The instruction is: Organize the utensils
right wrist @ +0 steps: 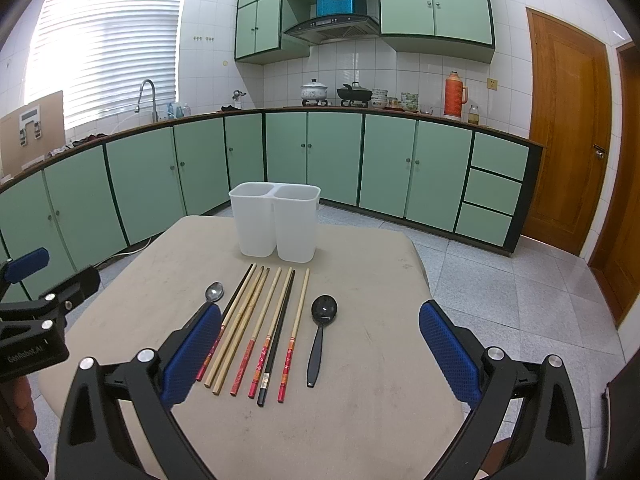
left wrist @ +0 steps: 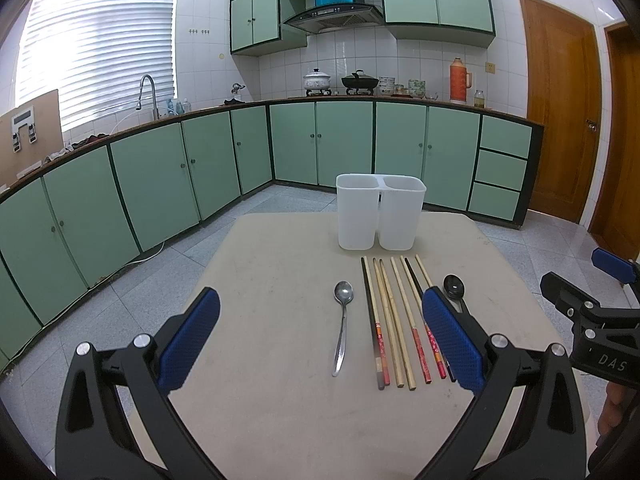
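A white two-compartment holder (left wrist: 379, 212) (right wrist: 275, 221) stands at the far side of the beige table (left wrist: 280, 280) (right wrist: 372, 360). In front of it lie a metal spoon (left wrist: 343, 320) (right wrist: 210, 296), several chopsticks (left wrist: 394, 328) (right wrist: 260, 332) side by side, and a black spoon (left wrist: 453, 287) (right wrist: 320, 332). My left gripper (left wrist: 320, 336) is open and empty above the near table, with the metal spoon between its fingers. My right gripper (right wrist: 320, 352) is open and empty, with the chopsticks and black spoon between its fingers; it also shows at the right edge of the left wrist view (left wrist: 592, 312).
Green kitchen cabinets (left wrist: 320, 144) and a countertop with pots, bowls and a thermos run behind the table. A sink tap (left wrist: 148, 96) is at the left and a wooden door (left wrist: 560, 108) at the right. Grey tiled floor surrounds the table.
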Tool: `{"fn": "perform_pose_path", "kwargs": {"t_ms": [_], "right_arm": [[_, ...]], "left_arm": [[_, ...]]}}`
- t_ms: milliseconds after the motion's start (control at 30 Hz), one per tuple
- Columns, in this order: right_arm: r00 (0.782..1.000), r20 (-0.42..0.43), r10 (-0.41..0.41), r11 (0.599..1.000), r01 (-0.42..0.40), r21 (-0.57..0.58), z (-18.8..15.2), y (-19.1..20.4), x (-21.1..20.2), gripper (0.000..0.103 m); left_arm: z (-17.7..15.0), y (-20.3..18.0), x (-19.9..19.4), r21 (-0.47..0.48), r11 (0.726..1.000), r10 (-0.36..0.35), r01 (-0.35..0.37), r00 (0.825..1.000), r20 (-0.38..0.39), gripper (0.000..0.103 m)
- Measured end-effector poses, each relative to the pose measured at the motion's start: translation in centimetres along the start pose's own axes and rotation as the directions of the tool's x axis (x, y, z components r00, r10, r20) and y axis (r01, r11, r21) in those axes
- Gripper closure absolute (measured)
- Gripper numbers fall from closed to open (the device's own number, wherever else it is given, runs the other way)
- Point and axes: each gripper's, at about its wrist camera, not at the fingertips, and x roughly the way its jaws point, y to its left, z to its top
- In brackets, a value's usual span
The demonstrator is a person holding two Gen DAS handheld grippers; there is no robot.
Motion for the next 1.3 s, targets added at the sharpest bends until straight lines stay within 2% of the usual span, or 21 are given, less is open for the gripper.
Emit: {"fn": "perform_pose_path", "kwargs": {"t_ms": [1000,1167,1300], "right_arm": [[1.0,-0.007,0.004,1.0,-0.004,-0.005,0.2,0.3,0.6,0.006],[1.0,-0.022,-0.01,1.0,0.01,-0.013,0.3,0.0,1.8,0.006],[0.998,-0.049,-0.042,0.999,0.04,-0.028,0.4,-0.3,3.8,0.006]], "left_arm": [[0.0,0.8,0.3,-0.001,1.0,0.005,-0.005,1.0,-0.006,0.005],[0.1,1.2,1.5,0.003,1.0,0.013,-0.013,1.0,-0.028,0.005],[0.4,2.0,4.2,-0.018,1.0,0.019,-0.02,0.997,-0.07,0.005]]}}
